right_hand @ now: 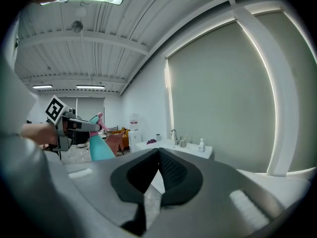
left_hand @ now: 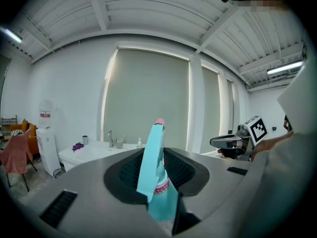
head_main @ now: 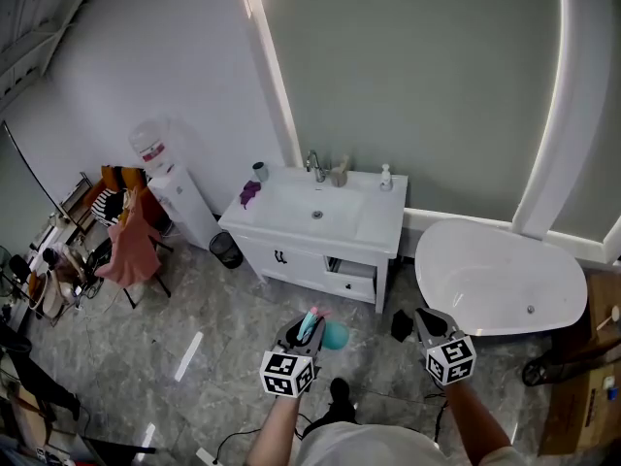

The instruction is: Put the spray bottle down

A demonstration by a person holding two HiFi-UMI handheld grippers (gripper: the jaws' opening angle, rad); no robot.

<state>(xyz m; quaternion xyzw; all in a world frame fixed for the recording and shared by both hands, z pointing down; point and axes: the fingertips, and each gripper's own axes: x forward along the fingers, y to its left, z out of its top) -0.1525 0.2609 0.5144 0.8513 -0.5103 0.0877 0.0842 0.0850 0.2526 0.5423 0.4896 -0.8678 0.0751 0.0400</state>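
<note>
The spray bottle (head_main: 334, 335) is teal with a pink nozzle tip. My left gripper (head_main: 303, 330) is shut on it and holds it above the grey floor in front of the vanity. In the left gripper view the spray bottle (left_hand: 157, 182) stands upright between the jaws, its trigger head rising above them. My right gripper (head_main: 425, 320) hangs to the right of the bottle, apart from it. Its jaws (right_hand: 158, 151) meet at the tips with nothing between them. The right gripper view shows the bottle (right_hand: 101, 148) in the left gripper (right_hand: 81, 125) at the left.
A white vanity (head_main: 291, 223) with a sink, faucet and soap bottle (head_main: 386, 176) stands ahead. A white bathtub (head_main: 500, 280) is to the right. A water dispenser (head_main: 179, 197), a waste bin (head_main: 225, 249) and a chair with pink cloth (head_main: 131, 246) are to the left.
</note>
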